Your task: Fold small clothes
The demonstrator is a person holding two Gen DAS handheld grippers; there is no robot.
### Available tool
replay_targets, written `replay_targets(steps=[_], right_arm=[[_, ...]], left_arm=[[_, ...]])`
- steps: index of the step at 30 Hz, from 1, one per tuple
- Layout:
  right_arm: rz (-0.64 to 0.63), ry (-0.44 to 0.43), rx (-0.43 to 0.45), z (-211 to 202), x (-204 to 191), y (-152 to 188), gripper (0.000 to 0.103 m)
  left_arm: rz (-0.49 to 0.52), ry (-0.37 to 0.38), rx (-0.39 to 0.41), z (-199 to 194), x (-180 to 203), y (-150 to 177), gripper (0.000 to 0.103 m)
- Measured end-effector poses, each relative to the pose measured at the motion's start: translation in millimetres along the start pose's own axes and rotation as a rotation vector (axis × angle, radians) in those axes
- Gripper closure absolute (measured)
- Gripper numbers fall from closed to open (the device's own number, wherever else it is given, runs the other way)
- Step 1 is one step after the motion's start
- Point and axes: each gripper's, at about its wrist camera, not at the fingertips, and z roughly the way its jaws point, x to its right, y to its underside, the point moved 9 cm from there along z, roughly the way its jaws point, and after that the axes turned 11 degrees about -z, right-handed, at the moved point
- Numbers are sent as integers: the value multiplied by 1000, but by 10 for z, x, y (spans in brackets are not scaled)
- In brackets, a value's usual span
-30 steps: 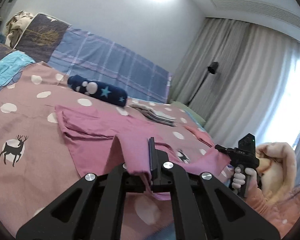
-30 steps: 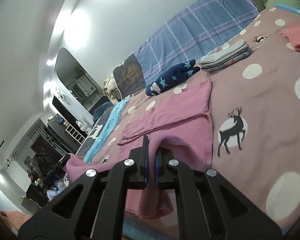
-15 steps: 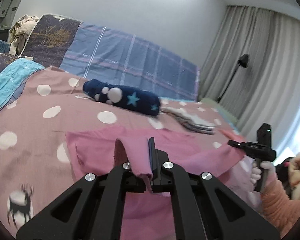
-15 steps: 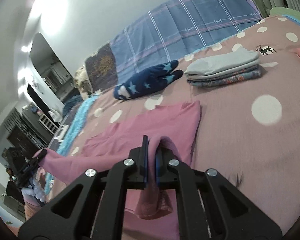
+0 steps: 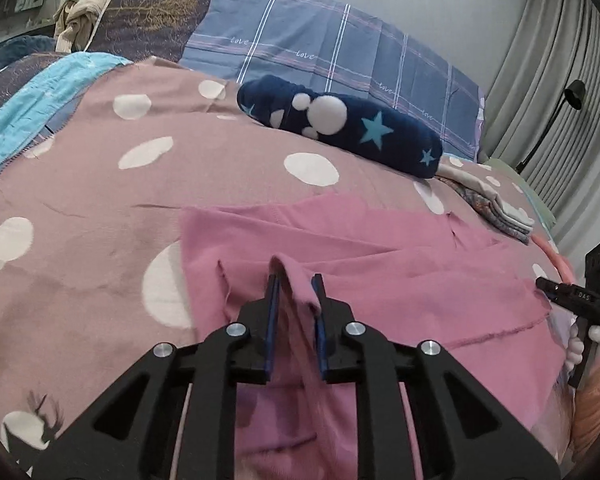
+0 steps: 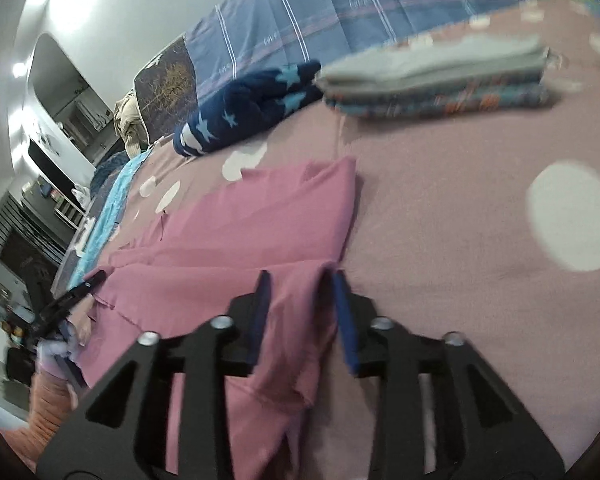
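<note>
Opening, both tools, left tool [image 5: 296, 292], right tool [image 6: 300, 292], pink garment [image 5: 360, 248] loose between, "love" on plaid pillow [image 5: 340, 52]

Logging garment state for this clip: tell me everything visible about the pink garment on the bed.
The pink garment is a plain, soft knit-looking cloth with stitched hems and a raw-looking near edge. It lies folded over on itself on the polka-dot bedspread, mostly flat with creases. One raised fold sits between the left gripper fingers, another between the right gripper fingers; both sets of jaws are opening, letting the cloth go. It lies apart from the navy star roll and the folded stack.
</note>
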Motion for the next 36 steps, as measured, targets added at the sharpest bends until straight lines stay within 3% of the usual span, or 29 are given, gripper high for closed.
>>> replay_targets(steps=[4, 7, 9, 13, 17, 20, 21, 23, 25, 31, 36], right_arm=[[-129, 98, 17, -328, -24, 57, 61], [-221, 129, -6, -430, -82, 161, 56], [-275, 118, -30, -459, -170, 270, 52], [-333, -27, -98, -386, -460, 478, 47], [-416, 178, -163, -89, -368, 394, 47], [-422, 282, -112, 45, -226, 63, 46], [-408, 299, -83, 48, -184, -53, 46], [-311, 282, 11, 9, -70, -353, 46], [-202, 241, 59, -37, 49, -496, 46], [-93, 169, 38, -45, 273, -395, 46], [-93, 151, 2, 37, 284, -292, 46]], left_arm=[[-6, -3, 35, -300, -61, 70, 68], [28, -47, 37, -451, -107, 144, 63], [68, -70, 8, -471, -116, 230, 63], [179, -122, -70, -336, -38, 412, 55], [341, -259, -50, -88, 80, 302, 53], [442, -387, 66, 73, 157, -116, 53], [442, -396, 98, 109, 173, -274, 53], [376, -368, 117, 139, 158, -511, 53], [275, -291, 114, 125, 120, -672, 53], [164, -133, 12, 131, 48, -506, 49], [218, -165, -26, 87, -4, -269, 49]])
